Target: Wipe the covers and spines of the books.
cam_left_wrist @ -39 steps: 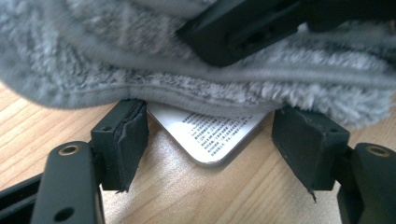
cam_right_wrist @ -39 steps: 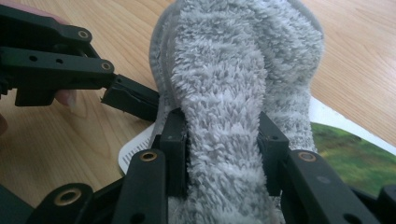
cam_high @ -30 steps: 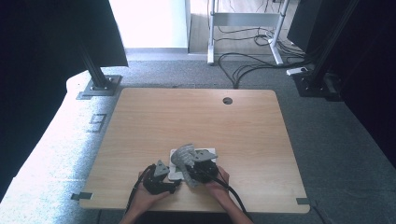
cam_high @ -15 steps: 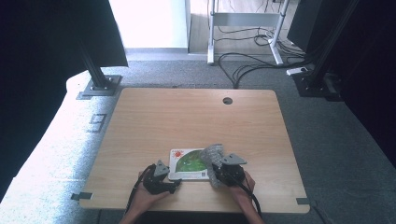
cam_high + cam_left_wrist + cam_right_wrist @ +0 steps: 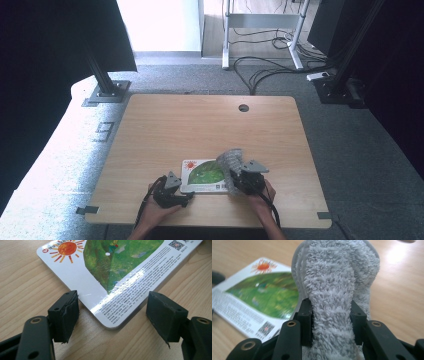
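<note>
The right gripper (image 5: 239, 176), jaws clamped on the cloth (image 5: 230, 161), has swept it rightward off the book (image 5: 202, 176), now uncovered; the left gripper (image 5: 186, 196) brackets its corner, jaws open.

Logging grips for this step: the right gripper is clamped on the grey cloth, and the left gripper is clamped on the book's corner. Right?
Not quite. The left gripper is open: in the left gripper view its jaws stand either side of the book corner without touching it. The right gripper does clamp the grey cloth.

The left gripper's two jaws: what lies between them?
In the left gripper view, the rounded corner of the book lies between the open jaws of the left gripper, on the table. Neither pad touches it.
</note>
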